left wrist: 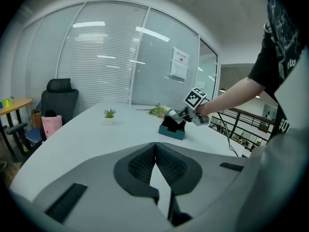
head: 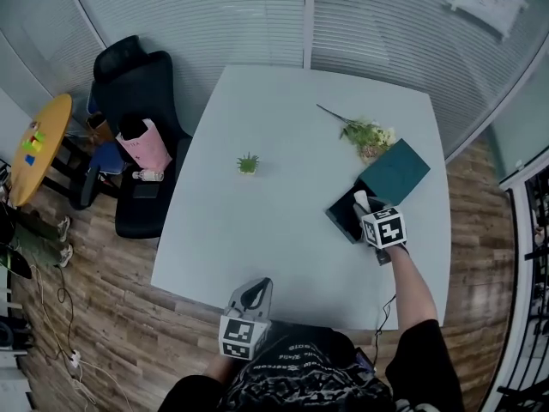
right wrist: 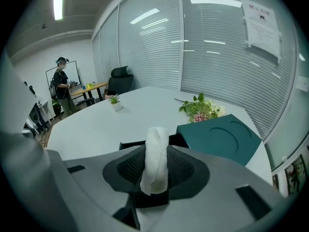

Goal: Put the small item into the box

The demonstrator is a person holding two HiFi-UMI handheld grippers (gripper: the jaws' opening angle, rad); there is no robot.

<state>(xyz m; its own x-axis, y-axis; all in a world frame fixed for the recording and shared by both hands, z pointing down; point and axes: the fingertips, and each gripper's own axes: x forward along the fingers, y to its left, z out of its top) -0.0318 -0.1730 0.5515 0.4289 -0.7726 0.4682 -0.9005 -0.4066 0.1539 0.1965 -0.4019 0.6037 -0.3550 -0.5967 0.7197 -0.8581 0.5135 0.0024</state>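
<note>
Head view, with the 2 gripper views. We see the right gripper (head: 364,206) at the far right of the white table (head: 283,230), its jaws clamped on a small white roll (right wrist: 157,139) that stands upright between the pads and rises above them. The roll is held at the mouth of the open dark box (head: 343,220), whose black inside shows directly beyond the jaws in the right gripper view; we cannot tell whether the roll touches the box. The teal lid (head: 395,172) lies just beside the box on its far side, with 1 circular recess in its top. A spray of flowers (head: 367,136) lies near the lid, and 1 small potted plant (head: 248,164) stands well apart, toward the table's middle. The left gripper (head: 256,288) hangs at the table's near edge, its jaws together with nothing between them. Beyond the table's left side we note a black office chair (head: 129,84), a pink bag (head: 146,146) and a round yellow table (head: 39,148). A person (right wrist: 62,87) stands in the background of the right gripper view.
</note>
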